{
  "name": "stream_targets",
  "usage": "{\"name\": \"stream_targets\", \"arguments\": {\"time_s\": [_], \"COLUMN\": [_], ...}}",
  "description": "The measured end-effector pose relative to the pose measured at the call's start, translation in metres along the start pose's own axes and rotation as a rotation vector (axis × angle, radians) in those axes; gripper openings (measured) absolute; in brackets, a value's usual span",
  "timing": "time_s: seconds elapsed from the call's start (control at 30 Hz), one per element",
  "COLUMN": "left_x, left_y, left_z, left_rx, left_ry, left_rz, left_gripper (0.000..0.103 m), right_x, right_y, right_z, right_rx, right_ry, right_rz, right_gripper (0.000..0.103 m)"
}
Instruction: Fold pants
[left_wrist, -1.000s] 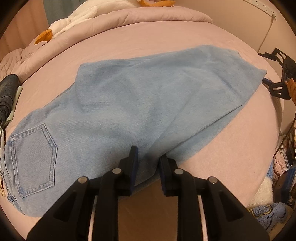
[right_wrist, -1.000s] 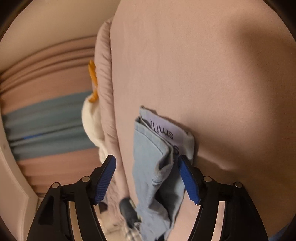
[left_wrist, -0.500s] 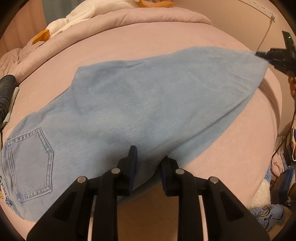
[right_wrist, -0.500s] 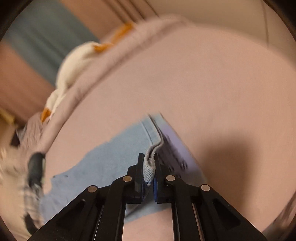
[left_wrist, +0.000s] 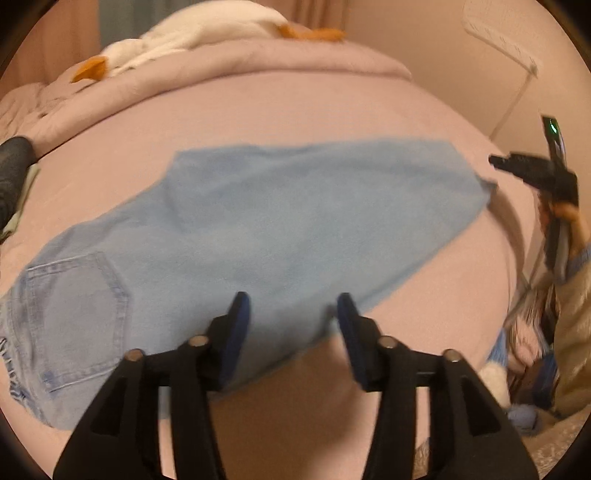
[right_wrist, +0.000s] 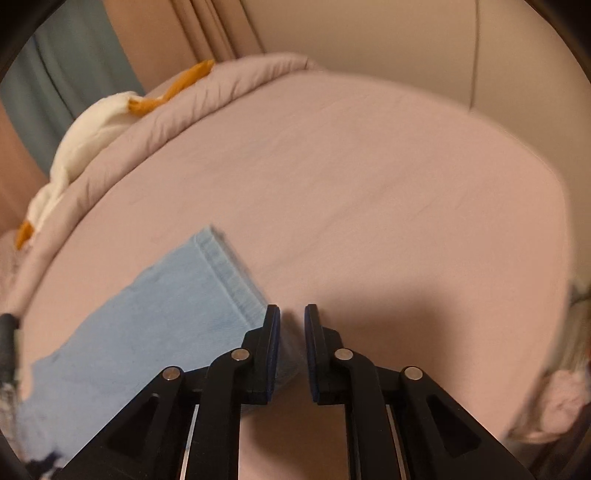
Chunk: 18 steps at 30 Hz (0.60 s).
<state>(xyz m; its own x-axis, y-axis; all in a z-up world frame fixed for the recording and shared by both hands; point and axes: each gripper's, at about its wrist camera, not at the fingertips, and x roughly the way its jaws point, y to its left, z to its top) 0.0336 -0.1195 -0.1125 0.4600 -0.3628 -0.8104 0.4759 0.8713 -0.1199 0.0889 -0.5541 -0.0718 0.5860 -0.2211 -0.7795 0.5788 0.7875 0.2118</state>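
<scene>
Light blue denim pants (left_wrist: 277, 229) lie flat across the pink bed (left_wrist: 295, 110), with the back pocket (left_wrist: 77, 302) at the left. My left gripper (left_wrist: 293, 314) hovers over their near edge; its jaws are opening and the cloth lies below them, unpinched. In the right wrist view the leg hem (right_wrist: 229, 266) rests flat on the sheet (right_wrist: 369, 184). My right gripper (right_wrist: 291, 325) sits just right of that hem, its jaws opening a narrow gap with nothing in it. The right gripper (left_wrist: 532, 170) also shows at the right of the left wrist view, off the leg end.
A rolled pink duvet (left_wrist: 258, 62) and a white plush with orange parts (left_wrist: 199, 29) lie along the far side of the bed. A dark object (left_wrist: 13, 173) sits at the left edge. Clothes and clutter (left_wrist: 535, 350) crowd the floor at the right.
The left jaws were shut on the pants' near edge and now stand apart above it. The right gripper rolled upright, pinched the hem, then let it drop flat.
</scene>
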Motion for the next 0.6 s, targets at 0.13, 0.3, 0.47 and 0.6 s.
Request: {"name": "stream_targets", "arguments": {"time_s": [0.13, 0.3, 0.47, 0.6], "left_x": [0.000, 0.001, -0.015, -0.024], "left_y": [0.036, 0.078, 0.092, 0.099], "left_z": [0.001, -0.021, -0.055, -0.065], "left_rx": [-0.132, -0.214, -0.211, -0.266], "left_ry": [-0.013, 0.041, 0.037, -0.002], "left_rz": [0.064, 0.189, 0.129, 0.094], "left_gripper": [0.052, 0.052, 0.053, 0.053], "right_x": [-0.027, -0.022, 0.001, -0.010], "right_y": [0.038, 0.120, 0.157, 0.181], "right_z": [-0.008, -0.060, -0.109, -0.094], "right_rx": [-0.146, -0.464, -0.728, -0.764], "right_ry": [-0.053, 0.051, 0.147, 0.172], "right_rz": [0.165, 0.362, 0.258, 0.315], "right_gripper": [0.013, 0.013, 0.014, 0.014]}}
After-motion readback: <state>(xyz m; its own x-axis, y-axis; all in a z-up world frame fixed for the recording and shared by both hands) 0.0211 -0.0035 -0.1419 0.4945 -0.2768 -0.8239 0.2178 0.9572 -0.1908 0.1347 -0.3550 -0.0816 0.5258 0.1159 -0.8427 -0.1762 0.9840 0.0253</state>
